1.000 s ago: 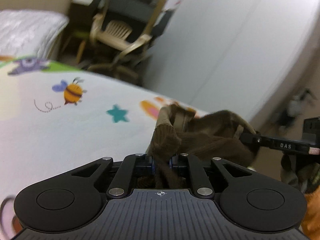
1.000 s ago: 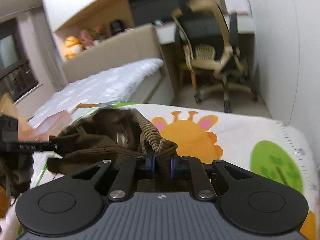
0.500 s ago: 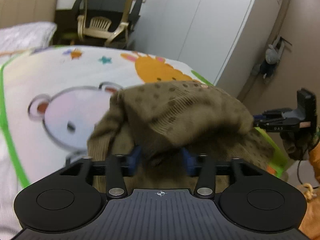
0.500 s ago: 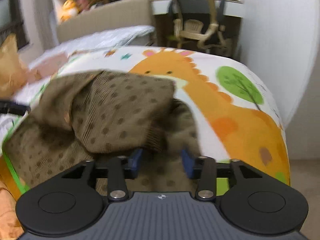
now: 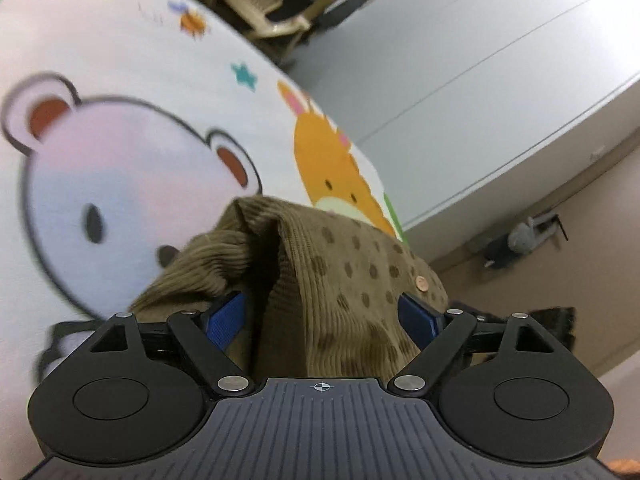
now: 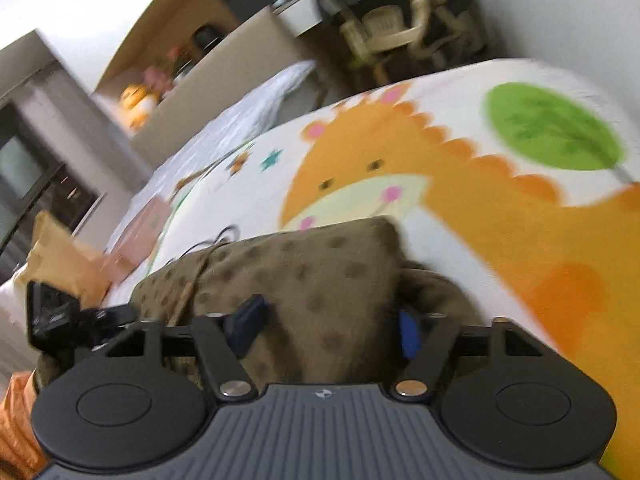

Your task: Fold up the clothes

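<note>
Both jaws now spread open around brown garment [image 5: 352, 280], copper button only in left view, left gripper [image 6: 80, 316] only in right

A brown, dark-spotted corduroy garment [image 5: 344, 280] lies bunched and partly folded on the cartoon-printed bedsheet [image 5: 120, 184].

Garment [image 5: 352, 276]: olive-brown corduroy, darker brown dots. Bed sheet [image 6: 248, 216]: white, printed with orange giraffe, green tree, teal star, grey-outlined bear. Hand-held gripper pads [image 5: 224, 316]: blue; bodies black. Chair [image 6: 384, 36]: beige.
</note>
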### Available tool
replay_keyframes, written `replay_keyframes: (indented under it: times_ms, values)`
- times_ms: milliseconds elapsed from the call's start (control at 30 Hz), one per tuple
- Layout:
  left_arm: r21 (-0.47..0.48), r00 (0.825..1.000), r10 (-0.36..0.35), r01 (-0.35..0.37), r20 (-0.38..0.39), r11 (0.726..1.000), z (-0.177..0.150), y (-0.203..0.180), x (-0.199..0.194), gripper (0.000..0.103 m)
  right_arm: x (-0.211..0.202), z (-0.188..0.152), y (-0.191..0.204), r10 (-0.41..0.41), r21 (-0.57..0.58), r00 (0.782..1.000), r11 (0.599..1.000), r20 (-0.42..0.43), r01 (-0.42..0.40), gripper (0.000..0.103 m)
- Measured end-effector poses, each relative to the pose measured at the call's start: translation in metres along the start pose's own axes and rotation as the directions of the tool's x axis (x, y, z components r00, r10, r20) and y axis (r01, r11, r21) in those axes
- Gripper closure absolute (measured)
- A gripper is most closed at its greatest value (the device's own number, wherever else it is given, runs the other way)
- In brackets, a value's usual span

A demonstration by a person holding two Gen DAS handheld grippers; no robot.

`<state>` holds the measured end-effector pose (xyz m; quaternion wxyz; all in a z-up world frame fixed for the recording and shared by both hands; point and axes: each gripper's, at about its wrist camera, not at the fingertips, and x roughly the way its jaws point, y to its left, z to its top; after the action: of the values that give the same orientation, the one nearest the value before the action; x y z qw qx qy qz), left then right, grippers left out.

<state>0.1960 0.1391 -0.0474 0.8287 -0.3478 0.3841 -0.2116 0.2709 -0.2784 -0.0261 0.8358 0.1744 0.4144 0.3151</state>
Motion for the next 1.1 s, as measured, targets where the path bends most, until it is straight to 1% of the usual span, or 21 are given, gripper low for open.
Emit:
replay_keyframes:
  times_ms: [33, 67, 100, 133, 200, 300, 367, 400, 467, 533, 633, 700, 733, 767, 800, 833, 867, 900, 933, 1000, 1100]
  values:
    - [0.01, 1.0, 0.008, -0.008, -0.004, 1.0, 0.003, -0.001, 0.006, 0.023, 0.01, 0.004, 0.004, 0.003, -0.025, 1.0, 1.0, -0.009, -0.003, 0.053]
    - [0.03, 1.0, 0.016, -0.016, -0.001, 0.999, 0.007, -0.004, 0.012, 0.029, 0.018, 0.01, 0.01, -0.018, -0.063, 1.0, 0.998, -0.003, 0.018, 0.056]
    - [0.051, 1.0, 0.022, -0.022, 0.004, 0.998, 0.013, -0.007, 0.017, 0.042, 0.026, 0.016, 0.015, -0.035, -0.095, 0.999, 0.995, 0.006, 0.035, 0.06]
    - [0.07, 0.999, 0.03, -0.031, 0.013, 0.997, 0.02, -0.01, 0.021, 0.047, 0.031, 0.025, 0.019, -0.039, -0.11, 0.999, 0.993, 0.019, 0.041, 0.065]
    - [0.112, 0.998, 0.045, -0.051, 0.052, 0.992, 0.041, -0.018, 0.026, 0.049, 0.038, 0.045, 0.024, -0.032, -0.123, 0.998, 0.992, 0.05, 0.038, 0.068]
    - [0.17, 0.993, 0.039, -0.058, 0.116, 0.984, 0.076, -0.031, 0.025, 0.05, 0.035, 0.066, 0.031, -0.02, -0.153, 0.995, 0.988, 0.093, 0.034, 0.068]
    - [0.205, 0.988, 0.041, -0.071, 0.146, 0.976, 0.089, -0.037, 0.021, 0.049, 0.033, 0.071, 0.03, -0.015, -0.166, 0.995, 0.986, 0.095, 0.031, 0.068]
    - [0.208, 0.988, 0.043, -0.073, 0.148, 0.975, 0.088, -0.036, 0.02, 0.047, 0.031, 0.068, 0.027, -0.02, -0.166, 0.996, 0.985, 0.086, 0.035, 0.066]
    - [0.19, 0.991, 0.039, -0.063, 0.125, 0.98, 0.076, -0.029, 0.017, 0.043, 0.031, 0.056, 0.018, -0.038, -0.154, 0.998, 0.987, 0.059, 0.047, 0.058]
    - [0.172, 0.994, 0.035, -0.052, 0.103, 0.984, 0.063, -0.022, 0.015, 0.031, 0.033, 0.044, 0.008, -0.052, -0.135, 0.998, 0.989, 0.029, 0.056, 0.056]
    - [0.143, 0.997, 0.028, -0.038, 0.07, 0.989, 0.045, -0.011, 0.011, 0.03, 0.038, 0.029, -0.001, -0.038, -0.101, 0.999, 0.994, 0.007, 0.039, 0.056]
    - [0.136, 0.998, 0.035, -0.042, 0.058, 0.99, 0.035, -0.008, 0.014, 0.03, 0.042, 0.021, -0.004, -0.019, -0.084, 1.0, 0.996, 0.001, 0.019, 0.054]
    - [0.133, 0.998, 0.042, -0.049, 0.054, 0.99, 0.031, -0.008, 0.016, 0.031, 0.043, 0.02, -0.002, -0.003, -0.091, 1.0, 0.996, 0.002, 0.003, 0.054]
    - [0.131, 0.997, 0.056, -0.062, 0.052, 0.989, 0.03, -0.008, 0.02, 0.032, 0.045, 0.02, 0.002, 0.002, -0.103, 1.0, 0.995, 0.006, -0.002, 0.058]
    - [0.132, 0.996, 0.072, -0.078, 0.053, 0.988, 0.029, -0.009, 0.022, 0.036, 0.045, 0.02, 0.007, 0.003, -0.118, 1.0, 0.993, 0.012, -0.001, 0.073]
    - [0.139, 0.994, 0.09, -0.098, 0.06, 0.985, 0.029, -0.01, 0.023, 0.05, 0.041, 0.022, 0.015, -0.012, -0.141, 1.0, 0.99, 0.028, 0.016, 0.089]
    - [0.145, 0.992, 0.105, -0.115, 0.071, 0.983, 0.031, -0.013, 0.023, 0.058, 0.037, 0.024, 0.022, -0.026, -0.165, 0.999, 0.986, 0.045, 0.033, 0.09]
    - [0.149, 0.99, 0.116, -0.128, 0.084, 0.981, 0.032, -0.017, 0.02, 0.073, 0.03, 0.025, 0.03, -0.032, -0.188, 0.997, 0.981, 0.066, 0.044, 0.091]
    - [0.155, 0.989, 0.113, -0.127, 0.1, 0.98, 0.033, -0.022, 0.014, 0.084, 0.014, 0.027, 0.038, -0.016, -0.212, 0.995, 0.977, 0.099, 0.036, 0.092]
    - [0.181, 0.988, 0.079, -0.102, 0.133, 0.978, 0.032, -0.037, -0.007, 0.084, -0.018, 0.026, 0.049, 0.012, -0.247, 0.988, 0.969, 0.155, 0.027, 0.093]
    - [0.249, 0.988, 0.025, -0.062, 0.152, 0.966, 0.016, -0.066, -0.042, 0.083, -0.06, 0.015, 0.056, 0.046, -0.26, 0.98, 0.966, 0.195, 0.006, 0.093]
